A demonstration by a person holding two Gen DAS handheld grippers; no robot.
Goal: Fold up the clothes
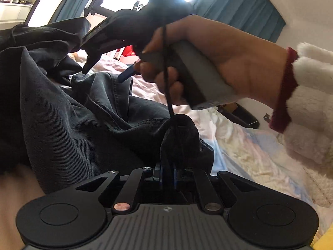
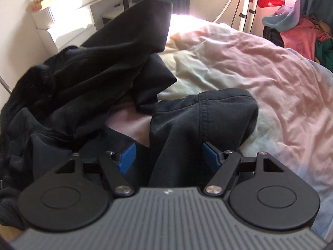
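While your left gripper (image 1: 167, 173) pinches a bunched fold of black garment (image 1: 179, 139) — jaws together on the cloth — the rest of that dark clothing (image 1: 72, 114) lies heaped across the pale pink bedsheet (image 1: 239, 145). Your right hand (image 1: 218, 62), in a fluffy white sleeve (image 1: 308, 114), holds the right gripper (image 2: 168, 156) over the pile. Its blue pads (image 2: 127, 156) stand well apart, a stitched fold of dark trousers (image 2: 199, 114) lying between them — touching the right-hand pad, it seems, though the blur makes that unsure. A white dresser (image 2: 68, 20) stands beyond the bed.
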